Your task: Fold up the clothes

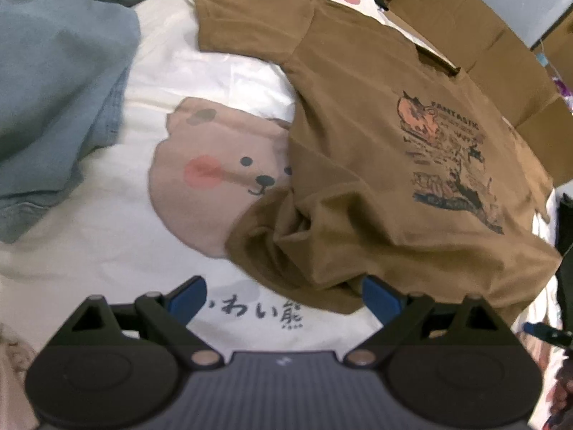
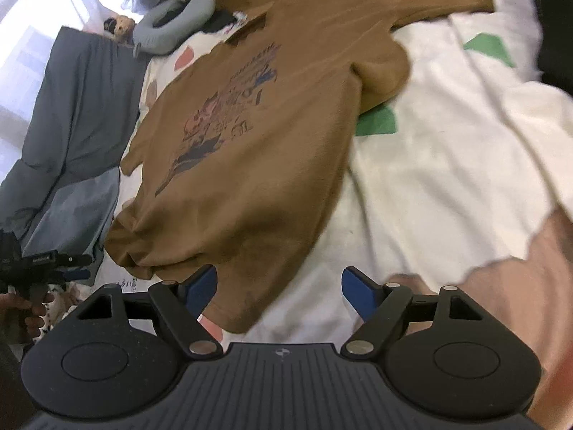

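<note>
Right wrist view shows the brown shirt point(image 2: 258, 136) lying flat on the bed point(image 2: 447, 179), its bottom edge just under the right tool point(image 2: 279, 292), both tools' jaws apart and empty, left tool point(image 1: 283, 295) nearby.

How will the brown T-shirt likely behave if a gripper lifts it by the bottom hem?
The brown T-shirt will probably sag and drape: its hem is already bunched and creased. It looks thin, so likely light. It may drag across the bear-print sheet rather than slide off.
</note>
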`<state>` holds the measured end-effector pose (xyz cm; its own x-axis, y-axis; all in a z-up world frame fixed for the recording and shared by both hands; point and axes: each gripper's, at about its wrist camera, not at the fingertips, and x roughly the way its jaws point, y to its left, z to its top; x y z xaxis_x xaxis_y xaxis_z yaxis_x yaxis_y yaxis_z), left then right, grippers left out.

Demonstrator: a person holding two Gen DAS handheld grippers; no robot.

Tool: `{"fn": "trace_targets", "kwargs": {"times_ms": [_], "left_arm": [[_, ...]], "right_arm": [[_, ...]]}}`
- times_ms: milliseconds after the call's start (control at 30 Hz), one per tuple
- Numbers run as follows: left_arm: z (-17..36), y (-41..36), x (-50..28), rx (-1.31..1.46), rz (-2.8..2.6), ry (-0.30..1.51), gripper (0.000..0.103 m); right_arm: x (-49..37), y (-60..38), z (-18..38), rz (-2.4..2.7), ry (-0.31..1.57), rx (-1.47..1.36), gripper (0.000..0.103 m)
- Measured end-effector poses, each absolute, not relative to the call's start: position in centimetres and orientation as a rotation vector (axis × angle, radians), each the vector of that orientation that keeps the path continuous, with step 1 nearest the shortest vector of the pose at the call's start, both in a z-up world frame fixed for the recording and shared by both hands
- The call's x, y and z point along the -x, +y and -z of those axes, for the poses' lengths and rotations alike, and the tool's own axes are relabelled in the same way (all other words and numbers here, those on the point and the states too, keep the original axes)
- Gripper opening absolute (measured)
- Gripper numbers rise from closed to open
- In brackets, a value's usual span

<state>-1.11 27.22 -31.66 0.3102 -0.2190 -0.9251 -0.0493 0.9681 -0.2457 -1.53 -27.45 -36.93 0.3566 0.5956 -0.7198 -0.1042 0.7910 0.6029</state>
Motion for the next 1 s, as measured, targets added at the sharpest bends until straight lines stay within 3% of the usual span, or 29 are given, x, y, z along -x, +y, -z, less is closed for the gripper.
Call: {"fn": "trace_targets", "kwargs": {"times_ms": [200, 300, 500, 600, 700, 933, 1000], "left_arm": [[33.2, 26.8, 0.5, 0.199, 0.12, 1.255, 0.093], [33.8, 26.6, 0.3, 0.113, 0.102, 1.247, 0.09], [33.9, 27.4, 0.2, 0.009, 0.144, 1.217, 0.079], [33.9, 27.7, 0.0, -0.051, 0.173, 1.206, 0.065], [34.1, 27.7, -0.3, -0.121, 0.209, 1.205, 0.057], [34.9, 27.2, -0.9, -0.22, 0.275, 1.187, 0.053], [35.3, 27.0, -1.1, -0.233, 0.292, 1.191, 0.049]], "right_arm": [[-0.4, -25.9, 38.6, -0.483, 1.16, -0.531, 0.078], [-1.1, -25.1, 39.4, -0.486, 1.186, -0.536, 0.069], [-1.7, -24.2, 40.1, -0.486, 1.214, -0.521, 0.06], [-1.8, -24.1, 40.1, -0.479, 1.224, -0.511, 0.055], [-1.9, -23.9, 40.2, -0.474, 1.231, -0.511, 0.055], [-2.2, -23.4, 40.0, -0.476, 1.245, -0.504, 0.055], [-2.3, -23.3, 39.9, -0.48, 1.251, -0.505, 0.051]]}}
